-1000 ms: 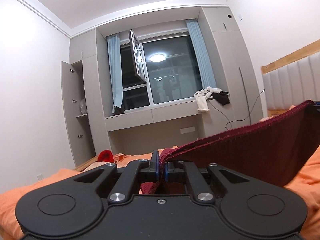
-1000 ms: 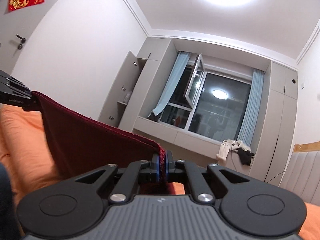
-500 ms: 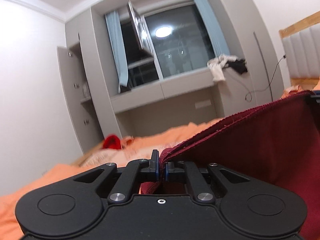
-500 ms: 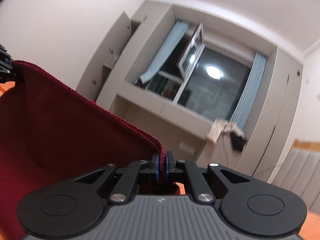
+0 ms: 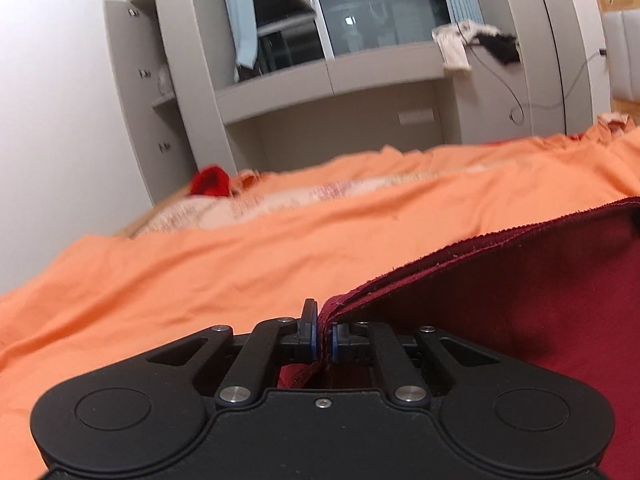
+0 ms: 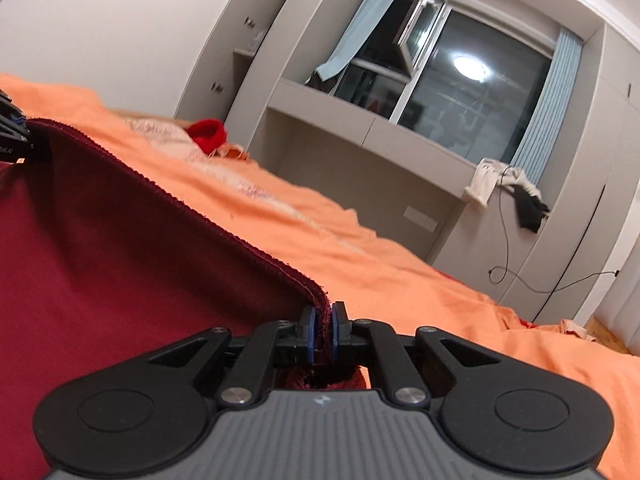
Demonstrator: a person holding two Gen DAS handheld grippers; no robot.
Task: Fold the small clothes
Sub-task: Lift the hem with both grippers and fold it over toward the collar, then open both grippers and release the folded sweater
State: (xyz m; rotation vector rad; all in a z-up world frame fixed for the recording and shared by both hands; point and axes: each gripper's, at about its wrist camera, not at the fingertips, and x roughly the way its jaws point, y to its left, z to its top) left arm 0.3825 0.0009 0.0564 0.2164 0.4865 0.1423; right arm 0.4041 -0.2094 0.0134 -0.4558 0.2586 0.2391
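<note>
A dark red knit garment (image 5: 520,292) hangs stretched between my two grippers over the orange bed. My left gripper (image 5: 323,340) is shut on one corner of its hem. My right gripper (image 6: 323,334) is shut on the other corner; the garment (image 6: 120,256) spreads to the left from it. The left gripper also shows at the far left edge of the right wrist view (image 6: 12,136), holding the cloth's far end. The lower part of the garment is hidden below both grippers.
An orange bedsheet (image 5: 240,264) covers the bed. A bright red item (image 5: 210,186) lies at the bed's far end; it also shows in the right wrist view (image 6: 206,134). Grey cabinets and a window ledge (image 5: 340,76) stand beyond, with clothes (image 5: 472,42) on the ledge.
Both grippers have tilted down and lowered toward the bed with the red garment still stretched between them. The ceiling has left view and the orange sheet now fills the middle.
</note>
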